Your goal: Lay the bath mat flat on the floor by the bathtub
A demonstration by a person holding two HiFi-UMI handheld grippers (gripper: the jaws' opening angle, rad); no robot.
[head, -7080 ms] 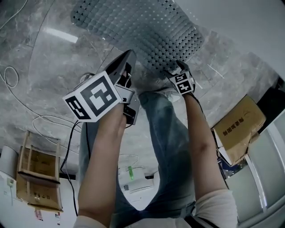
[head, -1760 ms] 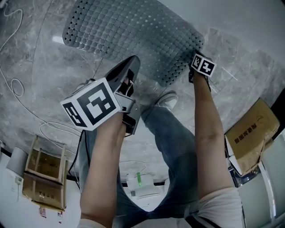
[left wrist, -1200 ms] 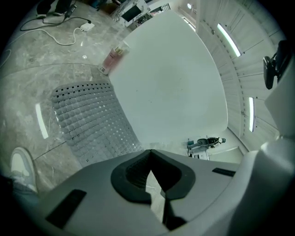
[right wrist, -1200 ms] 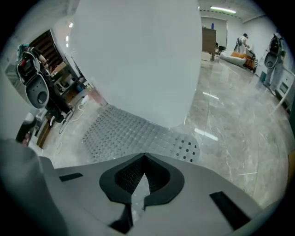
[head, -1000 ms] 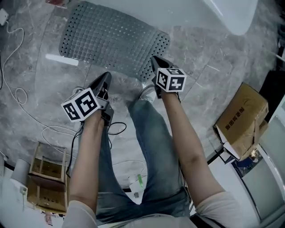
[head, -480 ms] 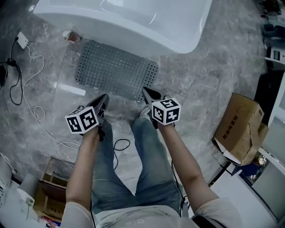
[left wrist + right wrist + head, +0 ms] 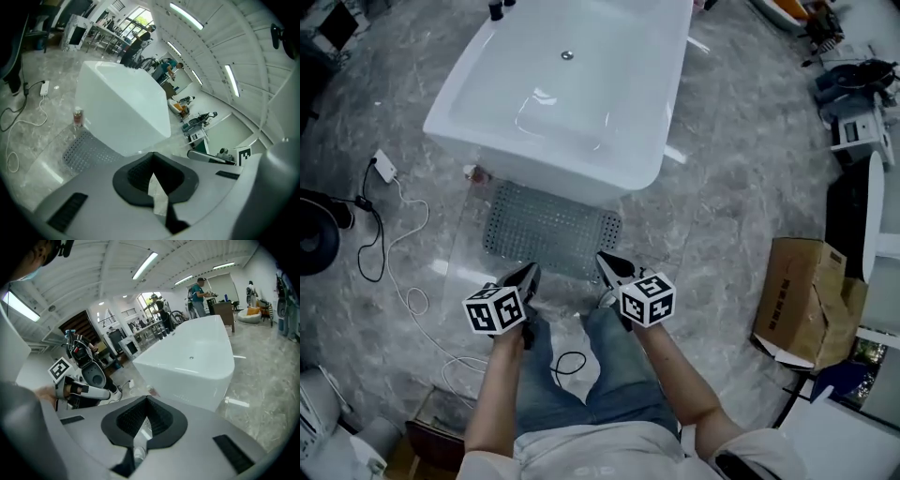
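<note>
**Bath mat flat by the bathtub, both grippers empty**

The bath mat is seen lying flat on the floor, just beside the near side of the white bathtub. The left gripper and the right gripper are held over the mat's near edge, apart from it. The jaws of both are pressed together, and nothing is pinched. A cardboard box stands well to the right.

The bathtub is glossy smooth, the bath mat dimpled plastic, the floor polished stone, the box cardboard
</note>
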